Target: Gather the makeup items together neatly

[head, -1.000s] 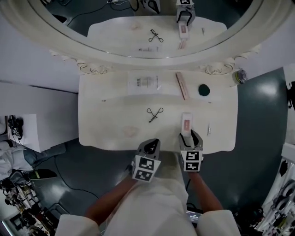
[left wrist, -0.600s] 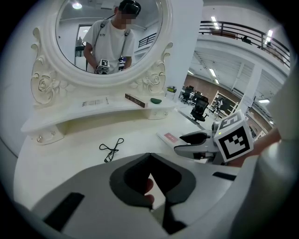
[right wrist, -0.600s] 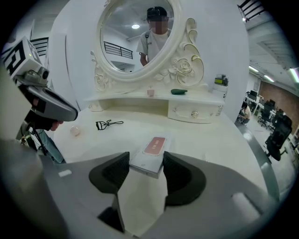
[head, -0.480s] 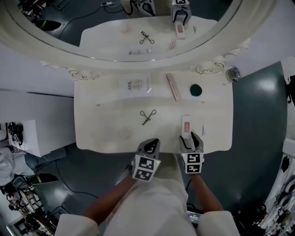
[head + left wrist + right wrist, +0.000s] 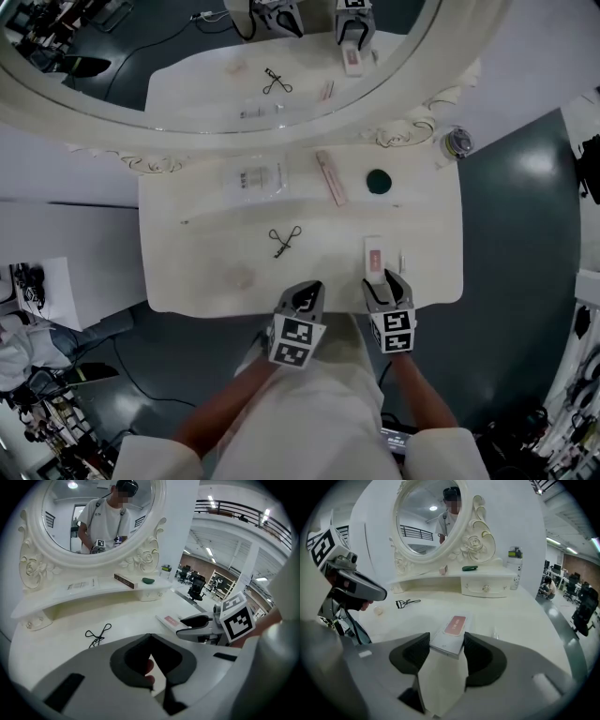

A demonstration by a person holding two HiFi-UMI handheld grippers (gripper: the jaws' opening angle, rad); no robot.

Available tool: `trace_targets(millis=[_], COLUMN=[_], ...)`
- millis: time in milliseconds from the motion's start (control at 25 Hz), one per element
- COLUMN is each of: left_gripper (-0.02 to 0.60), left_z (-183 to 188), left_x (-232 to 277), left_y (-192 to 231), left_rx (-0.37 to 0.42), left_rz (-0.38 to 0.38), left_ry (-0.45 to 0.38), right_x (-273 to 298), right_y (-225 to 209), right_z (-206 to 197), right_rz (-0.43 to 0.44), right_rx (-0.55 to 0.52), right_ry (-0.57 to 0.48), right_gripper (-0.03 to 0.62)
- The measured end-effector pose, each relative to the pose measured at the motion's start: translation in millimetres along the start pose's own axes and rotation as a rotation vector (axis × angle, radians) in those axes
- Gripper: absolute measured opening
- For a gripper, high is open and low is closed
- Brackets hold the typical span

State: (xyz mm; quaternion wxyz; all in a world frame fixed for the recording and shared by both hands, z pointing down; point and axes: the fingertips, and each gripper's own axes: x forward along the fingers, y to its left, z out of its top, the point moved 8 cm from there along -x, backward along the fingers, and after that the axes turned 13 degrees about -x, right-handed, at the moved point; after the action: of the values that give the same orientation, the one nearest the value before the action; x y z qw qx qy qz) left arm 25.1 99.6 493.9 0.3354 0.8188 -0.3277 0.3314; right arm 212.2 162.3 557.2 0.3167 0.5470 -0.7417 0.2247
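Right gripper (image 5: 385, 280) jaws clamp the near end of the box (image 5: 374, 255) — its long axis runs straight ahead toward the mirror (image 5: 187, 94). Left gripper (image 5: 306, 292) jaws are closed and empty.

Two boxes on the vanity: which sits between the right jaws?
The white box with the pink label, on the tabletop; the long box lies on the shelf.

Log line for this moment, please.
right gripper: shut on white box | left gripper: shut, empty | eyelash curler: lying loose on table
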Motion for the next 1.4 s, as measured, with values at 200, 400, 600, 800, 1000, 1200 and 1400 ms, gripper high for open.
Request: trace_targets(millis=[200,400,600,800,1000,1200,1400], left_gripper=[0.002,0.002,0.002,0.002,0.002,0.002,0.002], left_z=[-0.2,-1.0,0.8,1.6,1.5,-0.6,-0.3], left_x=[3.9,6.4,8.2,11.9,12.9,13.0,11.5], left_y=[-6.6,-10.1,-12.2,-15.2,-17.7,-17.0,-19.3], left_rx=[0.011,0.015,0.02,0.032,0.033,0.038,0.033], left_rz=[-0.005,-0.01,-0.006,-0.009,-0.014,-0.006,-0.005], left_ry=[0.002,0.007,0.021,0.014,0.018,0.018,0.024], right_x=[-4.8,-6.5,-6.8,-8.2,-7.2,-7.6,-4.0], right_y=[-5.3,-9.6,-14.2,-17.0,-18.8,-16.6,-13.1], right_z=[-7.8,-13.5,-20.0,-23.1,-28.4,-30.1,-34.3], right_rz=[0.012,0.024,0.026,0.025,0.029,0.036,0.043], right_rx=[-0.003,-0.008,-0.011,-0.012,-0.015,-0.008,0.01], right_ry=[0.006,0.013,0.038,0.045,0.035,0.045,0.057], right_gripper=[0.224,0.224,0.224,0.224,0.224,0.225,0.225])
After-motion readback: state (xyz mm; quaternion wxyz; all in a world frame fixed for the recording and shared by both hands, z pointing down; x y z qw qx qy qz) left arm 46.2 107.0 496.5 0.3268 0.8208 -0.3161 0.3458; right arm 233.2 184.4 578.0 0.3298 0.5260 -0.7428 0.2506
